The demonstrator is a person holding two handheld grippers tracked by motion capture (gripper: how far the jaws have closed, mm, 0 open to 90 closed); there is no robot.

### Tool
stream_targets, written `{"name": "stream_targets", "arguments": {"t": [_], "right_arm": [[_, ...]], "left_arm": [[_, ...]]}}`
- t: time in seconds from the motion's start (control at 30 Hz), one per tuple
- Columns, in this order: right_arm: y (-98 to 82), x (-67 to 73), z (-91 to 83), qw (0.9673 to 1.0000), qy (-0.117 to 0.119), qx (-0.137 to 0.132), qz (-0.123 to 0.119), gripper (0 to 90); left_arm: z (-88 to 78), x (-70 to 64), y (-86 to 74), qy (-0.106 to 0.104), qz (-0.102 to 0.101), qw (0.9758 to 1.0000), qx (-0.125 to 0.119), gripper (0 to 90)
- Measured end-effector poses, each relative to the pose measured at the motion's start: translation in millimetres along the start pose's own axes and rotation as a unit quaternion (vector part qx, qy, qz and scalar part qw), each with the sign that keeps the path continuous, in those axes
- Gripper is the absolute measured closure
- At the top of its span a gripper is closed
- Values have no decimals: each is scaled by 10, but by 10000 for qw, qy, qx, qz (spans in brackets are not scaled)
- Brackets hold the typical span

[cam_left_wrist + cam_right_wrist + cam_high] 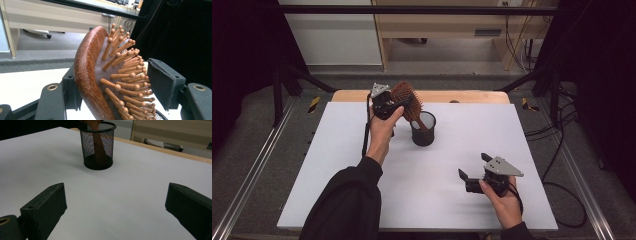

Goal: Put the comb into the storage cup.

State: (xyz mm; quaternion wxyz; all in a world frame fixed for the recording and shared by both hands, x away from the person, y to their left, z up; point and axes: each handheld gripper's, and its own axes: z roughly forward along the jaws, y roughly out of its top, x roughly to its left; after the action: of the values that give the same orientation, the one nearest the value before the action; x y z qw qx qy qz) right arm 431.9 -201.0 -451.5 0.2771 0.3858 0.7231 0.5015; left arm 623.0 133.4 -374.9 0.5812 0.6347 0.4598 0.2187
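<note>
The white surface [362, 175] carries one standing thing, a black mesh cup [423, 129] set towards its far middle. A wooden hairbrush [406, 97] stands in it handle-down, tilted, with its oval head rising above the rim towards the left; in the right gripper view the brown handle shows through the mesh and reaches the cup's bottom.

The person's left arm, in a dark sleeve, stretches forward from the bottom edge, the hand raised over the far part of the surface just left of the cup. It carries the left tongs [398, 104] at the brush's head. Seen along them in the left gripper view, the brush's head stands between the two black jaws: the rounded wooden back lies against the left jaw (contact looks likely, though the very edge is hard to read), while the right jaw stands clear of the bristle tips with a visible gap. So the left tongs are parted around the brush head and not clamped on it.

The right hand rests low near the front right of the surface, well apart from the cup, holding the right tongs [472, 172] pointed left. Their jaws are spread wide with nothing between them, aimed towards the cup.
</note>
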Motion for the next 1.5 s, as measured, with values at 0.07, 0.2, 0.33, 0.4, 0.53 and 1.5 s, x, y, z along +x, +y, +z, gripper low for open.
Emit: {"name": "stream_targets", "arguments": {"t": [0.07,0.2,0.33,0.4,0.53,1.5], "right_arm": [[-1,-1,0,10000,-2,6,-1,38],[-2,-3,1,10000,-4,4,3,38],[-1,-1,1,10000,3,6,1,38],[-1,-1,1,10000,5,7,1,38],[-1,-1,1,10000,7,4,2,38],[-2,5,6,10000,22,22,-18,37]], "left_arm": [[0,1,0,-2,0,10000,0,340],[1,0,-2,-5,-13,10000,-4,320],[4,-8,-4,-6,-1,10000,-2,309],[6,-11,-5,-15,-2,10000,1,307],[3,-8,-5,-15,-17,10000,-8,293],[-6,-44,-45,119,32,9999,11,89]]}}
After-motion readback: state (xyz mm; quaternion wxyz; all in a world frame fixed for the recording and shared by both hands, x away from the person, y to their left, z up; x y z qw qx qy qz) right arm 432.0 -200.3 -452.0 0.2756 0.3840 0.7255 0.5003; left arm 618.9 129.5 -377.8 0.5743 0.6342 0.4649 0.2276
